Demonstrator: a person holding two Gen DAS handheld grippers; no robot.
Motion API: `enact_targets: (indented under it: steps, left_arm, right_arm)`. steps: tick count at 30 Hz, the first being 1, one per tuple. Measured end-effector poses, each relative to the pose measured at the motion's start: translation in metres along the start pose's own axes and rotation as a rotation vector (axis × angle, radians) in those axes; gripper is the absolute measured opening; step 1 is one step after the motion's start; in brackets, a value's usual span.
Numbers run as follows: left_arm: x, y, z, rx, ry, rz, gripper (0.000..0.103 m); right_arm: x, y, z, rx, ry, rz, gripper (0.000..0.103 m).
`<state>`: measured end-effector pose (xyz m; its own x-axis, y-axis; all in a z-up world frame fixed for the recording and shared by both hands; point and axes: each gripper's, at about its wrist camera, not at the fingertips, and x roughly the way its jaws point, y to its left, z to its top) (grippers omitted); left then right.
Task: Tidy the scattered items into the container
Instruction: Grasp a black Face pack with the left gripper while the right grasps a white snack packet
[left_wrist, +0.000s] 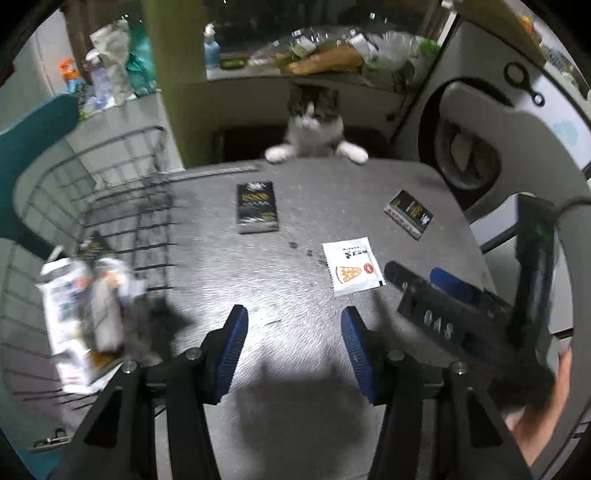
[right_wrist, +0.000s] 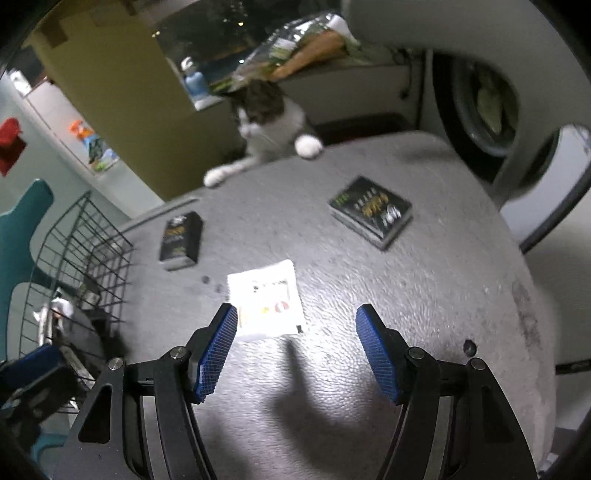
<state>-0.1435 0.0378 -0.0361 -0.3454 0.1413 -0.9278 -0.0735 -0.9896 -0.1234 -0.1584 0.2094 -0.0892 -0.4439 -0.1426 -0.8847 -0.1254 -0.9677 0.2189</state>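
The white sachet (right_wrist: 266, 301) lies flat on the grey tabletop (right_wrist: 424, 295), a little toward the near edge, just ahead of the right gripper (right_wrist: 295, 354). Its jaws stand wide apart and hold nothing, the left pad close to the sachet's near left corner.

A thin, flat packet is the likely trouble here. If the pads come down level, they may skate over it or push it along the tabletop rather than pinch it. One corner seems slightly raised, which may offer a hold, though the blur leaves that uncertain.

Two dark boxes remain out: the tall box (left_wrist: 256, 206) toward the far edge, and the angled box (left_wrist: 408, 214) near the far right corner. Either would be easier to clamp, but the angled one sits close enough to the edge that a nudge could tip it off.

The wire basket (left_wrist: 122, 206) stands at the left edge of the tabletop and already holds a carton (left_wrist: 70, 317) and other packets, too blurred to name. The left gripper (left_wrist: 291, 343) hangs beside it, jaws apart and empty.

A cat (left_wrist: 314, 129) has both front paws on the far edge, facing the items. It could bat a box away or reach into a closing grip.
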Motion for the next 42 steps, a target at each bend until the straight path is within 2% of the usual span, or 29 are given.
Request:
enact_targets:
  steps: [7, 11, 18, 19, 21, 22, 26, 35, 40, 42]
  left_arm:
    - [0.026, 0.010, 0.025, -0.052, -0.009, 0.015, 0.058]
    - [0.025, 0.029, 0.035, -0.108, -0.032, 0.032, 0.058]
    - [0.034, 0.031, 0.039, -0.119, -0.024, 0.025, 0.058]
    - [0.035, 0.029, 0.041, -0.119, -0.024, 0.023, 0.058]
    - [0.039, 0.025, 0.046, -0.122, -0.028, 0.011, 0.058]
    - [0.042, 0.023, 0.050, -0.122, -0.030, 0.009, 0.058]
    - [0.060, 0.018, 0.063, -0.124, -0.021, 0.034, 0.058]
    - [0.112, 0.029, 0.080, -0.136, 0.020, 0.111, 0.060]
    - [0.124, 0.038, 0.085, -0.158, 0.036, 0.105, 0.060]
    - [0.129, 0.038, 0.084, -0.149, 0.053, 0.105, 0.052]
  right_arm:
    - [0.028, 0.016, -0.006, -0.078, 0.002, 0.038, 0.067]
    - [0.041, 0.032, -0.001, -0.137, -0.012, 0.022, 0.067]
    - [0.058, 0.046, -0.003, -0.172, -0.013, -0.010, 0.067]
    - [0.057, 0.046, -0.004, -0.177, -0.012, -0.019, 0.064]
    - [0.056, 0.044, -0.005, -0.183, -0.012, -0.062, 0.045]
    - [0.053, 0.039, -0.005, -0.177, -0.013, -0.085, 0.027]
    - [0.047, 0.016, -0.008, -0.094, 0.006, -0.003, 0.010]
    - [0.041, 0.006, -0.015, -0.070, 0.007, 0.082, 0.012]
    - [0.037, 0.006, -0.012, -0.055, -0.018, 0.118, 0.012]
    - [0.037, 0.007, -0.010, -0.053, -0.020, 0.123, 0.014]
